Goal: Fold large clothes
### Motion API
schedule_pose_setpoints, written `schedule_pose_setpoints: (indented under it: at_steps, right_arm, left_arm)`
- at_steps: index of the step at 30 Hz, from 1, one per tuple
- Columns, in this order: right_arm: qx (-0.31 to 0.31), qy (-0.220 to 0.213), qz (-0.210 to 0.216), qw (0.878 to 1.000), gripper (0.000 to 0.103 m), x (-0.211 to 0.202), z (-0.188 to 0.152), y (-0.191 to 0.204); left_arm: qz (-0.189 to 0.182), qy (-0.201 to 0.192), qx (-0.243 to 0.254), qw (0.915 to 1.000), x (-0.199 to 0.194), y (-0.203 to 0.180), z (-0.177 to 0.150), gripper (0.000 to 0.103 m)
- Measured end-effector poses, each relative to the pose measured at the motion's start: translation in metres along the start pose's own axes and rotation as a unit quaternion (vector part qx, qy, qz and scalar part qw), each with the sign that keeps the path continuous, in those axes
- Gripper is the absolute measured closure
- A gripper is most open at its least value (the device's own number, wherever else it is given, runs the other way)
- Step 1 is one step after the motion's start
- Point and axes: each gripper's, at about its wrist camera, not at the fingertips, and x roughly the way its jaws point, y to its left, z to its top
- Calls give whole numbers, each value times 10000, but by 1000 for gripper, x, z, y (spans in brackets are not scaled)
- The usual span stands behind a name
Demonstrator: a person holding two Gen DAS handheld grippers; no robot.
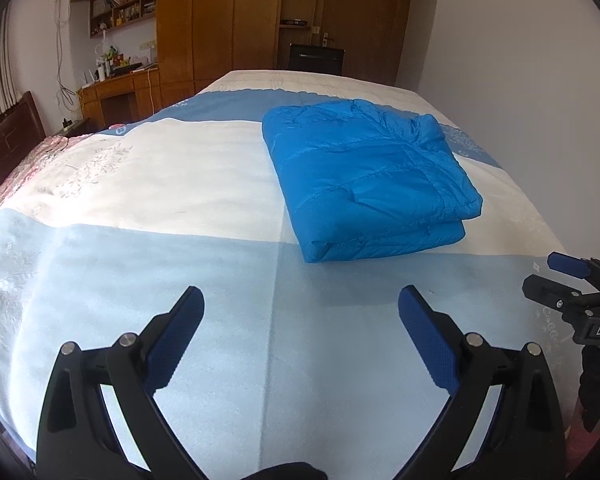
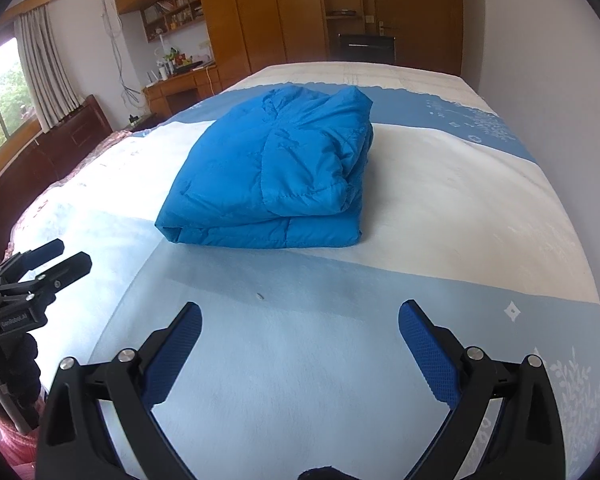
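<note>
My two tools hover released over the bed: left tool [image 1: 300, 304], right tool [image 2: 300, 316], each with its jaws spread wide. Beyond them lies one puffy bright-blue quilted jacket [image 1: 364, 176], folded into a thick rectangle on the blue-and-white bedspread [image 1: 140, 184]. Only the right view shows a curtained window [image 2: 4, 96]. Farthest off stand wooden wardrobes [image 1: 220, 20].

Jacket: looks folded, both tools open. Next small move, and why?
Probably just hold both tools back from it. The jacket lies on the bed as a compact folded bundle, layers stacked, nothing trailing. The left tool and right tool are open, empty and apart from it. At most, a light press on the puffed-up top flap.
</note>
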Motion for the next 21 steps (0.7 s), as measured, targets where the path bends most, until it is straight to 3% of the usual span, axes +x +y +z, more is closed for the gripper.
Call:
schedule_pose_setpoints:
  at_steps: [21]
  right_arm:
    - [-17, 26, 14, 10000, 4, 2, 0, -1]
  left_arm:
    - [51, 48, 48, 10000, 0, -2, -5, 6]
